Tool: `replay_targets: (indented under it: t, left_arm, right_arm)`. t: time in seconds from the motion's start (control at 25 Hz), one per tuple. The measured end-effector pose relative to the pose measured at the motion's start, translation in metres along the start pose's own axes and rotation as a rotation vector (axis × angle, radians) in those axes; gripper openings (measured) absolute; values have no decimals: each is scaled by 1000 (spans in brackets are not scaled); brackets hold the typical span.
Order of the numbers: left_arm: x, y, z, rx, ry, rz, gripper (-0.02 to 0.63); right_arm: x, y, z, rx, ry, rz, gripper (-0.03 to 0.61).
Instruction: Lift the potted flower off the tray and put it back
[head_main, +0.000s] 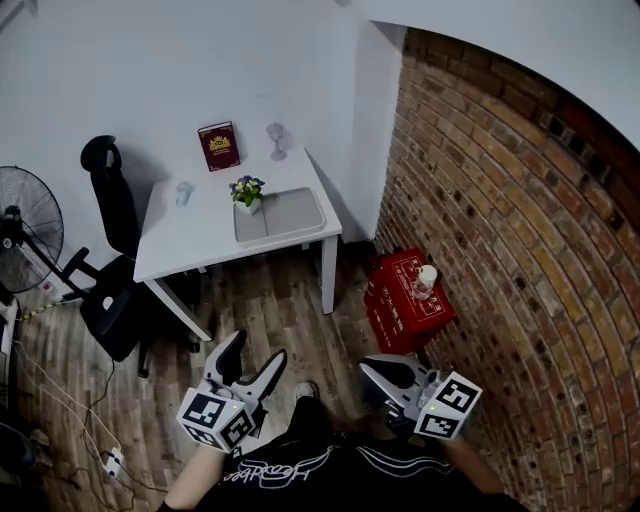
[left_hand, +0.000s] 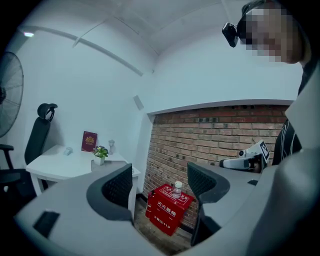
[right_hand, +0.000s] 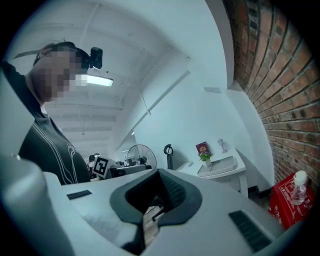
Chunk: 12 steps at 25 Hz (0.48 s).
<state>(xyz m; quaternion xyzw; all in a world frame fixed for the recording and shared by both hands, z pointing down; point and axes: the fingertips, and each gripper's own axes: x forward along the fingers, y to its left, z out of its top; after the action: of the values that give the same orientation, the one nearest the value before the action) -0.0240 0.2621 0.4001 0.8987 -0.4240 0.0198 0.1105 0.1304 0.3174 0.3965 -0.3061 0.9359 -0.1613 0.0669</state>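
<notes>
The potted flower (head_main: 247, 192) (left_hand: 100, 152) (right_hand: 205, 157), small with a white pot, stands at the far left corner of a grey tray (head_main: 290, 215) (right_hand: 222, 165) on the white table (head_main: 190, 235). Both grippers hang low over the wooden floor, well short of the table. My left gripper (head_main: 258, 346) (left_hand: 160, 182) is open, with nothing between its dark pads. My right gripper (head_main: 368, 368) (right_hand: 160, 192) is shut, its tips meeting on nothing. Each gripper shows at the edge of the other's view.
A red book (head_main: 218, 146), a stemmed glass (head_main: 277, 140) and a small cup (head_main: 184, 193) stand on the table. A black office chair (head_main: 110, 260) and a fan (head_main: 25, 220) are at its left. A red box (head_main: 405, 300) with a bottle (head_main: 425, 280) sits by the brick wall (head_main: 520, 220).
</notes>
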Motion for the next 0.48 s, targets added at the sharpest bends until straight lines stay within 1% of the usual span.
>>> replay_targets:
  t: [0.12,0.28,0.48]
  left_arm:
    - [27,45,0,-20,21,43,353]
    - [62,112,-2,-54,77,113,365]
    - [110,187,4,-80,97,138,374]
  right_arm:
    - [39,-29,6,17,18,7,2]
    - [96,-68,14,51,56,24,2]
    - [170,-123,31,64,84,32,2]
